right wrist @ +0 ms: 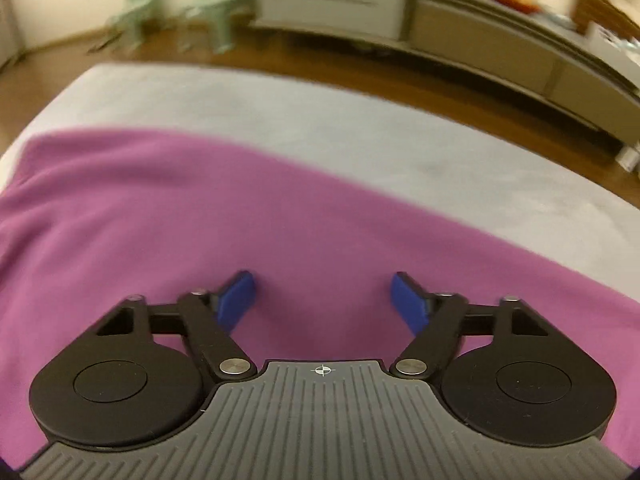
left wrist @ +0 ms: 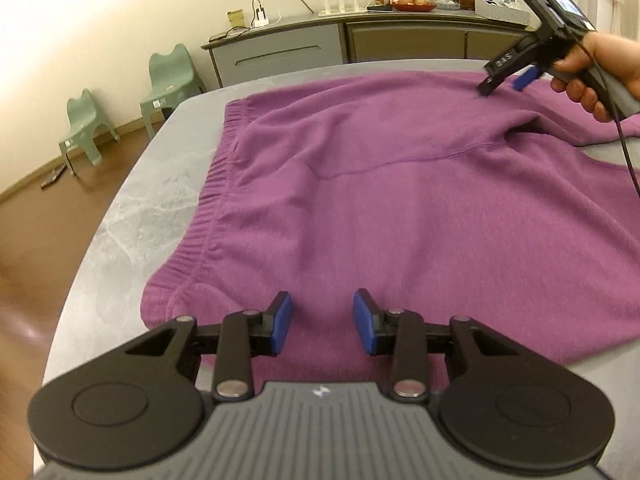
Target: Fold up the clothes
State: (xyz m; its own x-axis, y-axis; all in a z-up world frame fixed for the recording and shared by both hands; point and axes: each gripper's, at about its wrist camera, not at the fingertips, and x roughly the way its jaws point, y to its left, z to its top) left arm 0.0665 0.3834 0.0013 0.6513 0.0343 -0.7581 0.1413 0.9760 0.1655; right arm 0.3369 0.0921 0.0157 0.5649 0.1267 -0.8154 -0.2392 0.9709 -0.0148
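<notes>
While the purple sweater lay spread flat across the grey table, we held both grippers above it. We kept the left gripper over the near edge of the garment, close to the ribbed hem that ran along the sweater's left side in the left wrist view. Its blue pads stood partly apart with only bare fabric visible in the gap; neither pad pressed on the cloth, so we recorded this gripper as open and empty.

We held the right gripper over the far side of the sweater, near the folded sleeve. In the left wrist view the right hand wrapped its grey handle, and a black cable hung from it across the garment. In the right wrist view its pads stood wide apart above the purple fabric and gripped nothing. That view was blurred, so we could not tell whether the pads touched the cloth.

Beyond the table we noted two green chairs on the wooden floor and a low cabinet against the wall.
</notes>
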